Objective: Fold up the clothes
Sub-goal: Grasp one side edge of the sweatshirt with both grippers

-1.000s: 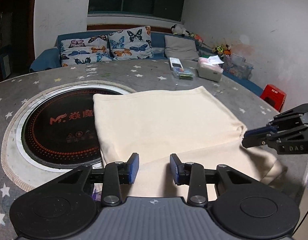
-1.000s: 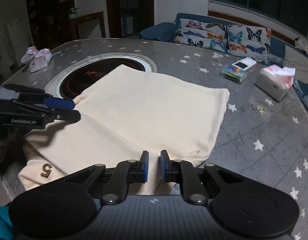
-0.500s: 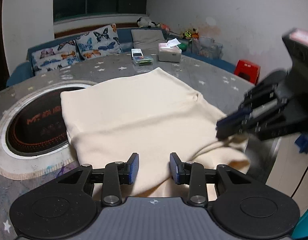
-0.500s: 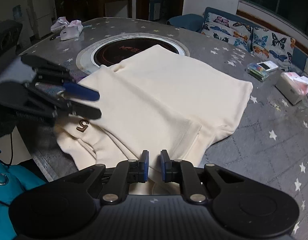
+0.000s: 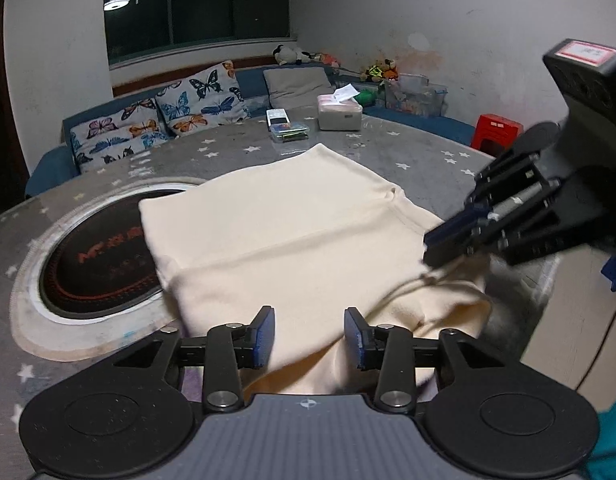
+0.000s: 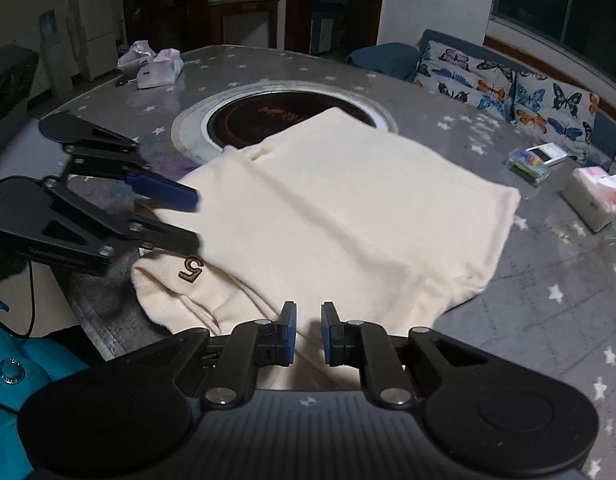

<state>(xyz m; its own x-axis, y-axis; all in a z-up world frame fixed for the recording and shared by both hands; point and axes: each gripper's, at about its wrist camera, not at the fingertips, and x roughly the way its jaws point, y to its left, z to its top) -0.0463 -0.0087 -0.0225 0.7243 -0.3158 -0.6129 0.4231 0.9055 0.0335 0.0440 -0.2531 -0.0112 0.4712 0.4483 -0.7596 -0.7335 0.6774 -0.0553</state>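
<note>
I see cream garment (image 5: 291, 224) folded on star-print table (image 5: 424, 160), part over round hob (image 5: 95, 256); my left gripper (image 5: 310, 338) spread wide above near hem, empty; right gripper (image 6: 306, 332) narrowly parted, gripping nothing

Your round grey star-patterned table (image 5: 428, 160) carries the folded cream garment (image 5: 287, 232) over its black inset hotplate (image 5: 95, 264), a tissue box (image 5: 340, 114) far right.
</note>
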